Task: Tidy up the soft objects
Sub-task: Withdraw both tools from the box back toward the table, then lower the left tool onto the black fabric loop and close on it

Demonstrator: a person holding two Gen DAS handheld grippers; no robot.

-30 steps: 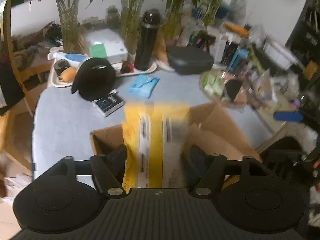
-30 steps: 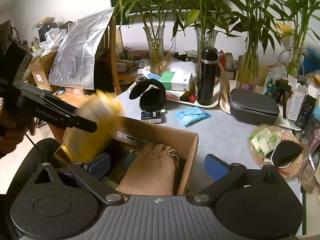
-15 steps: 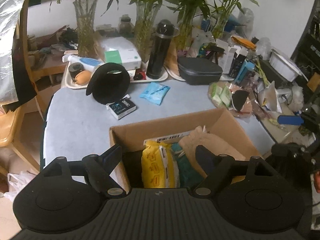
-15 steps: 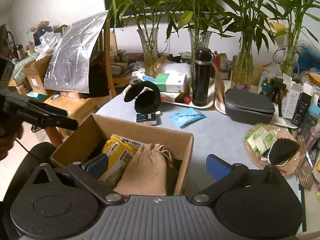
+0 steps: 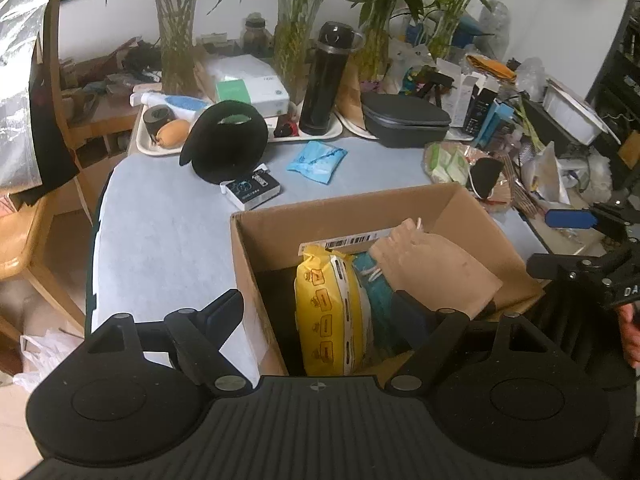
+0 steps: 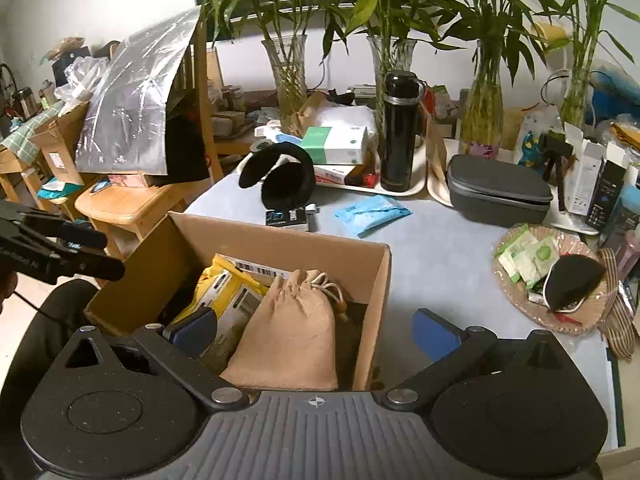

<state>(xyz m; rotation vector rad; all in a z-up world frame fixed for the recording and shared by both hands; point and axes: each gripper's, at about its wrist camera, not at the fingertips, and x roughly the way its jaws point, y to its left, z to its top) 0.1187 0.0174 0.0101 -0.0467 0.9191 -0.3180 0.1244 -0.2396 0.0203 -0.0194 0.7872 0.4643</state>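
Since one second ago the yellow packet (image 5: 334, 312) has left my left gripper (image 5: 320, 312) and now stands on its edge inside the cardboard box (image 5: 256, 280), between the box's left wall and a teal pouch (image 5: 376, 292). Beside the pouch leans the tan drawstring bag (image 5: 436, 268). My left gripper hangs above the box with its fingers wide apart and nothing between them. My right gripper (image 6: 316, 332) is also spread wide and holds nothing; its left finger is over the box, its right finger over the grey table (image 6: 440, 248). A blue packet (image 6: 372, 210) lies on the table behind the box.
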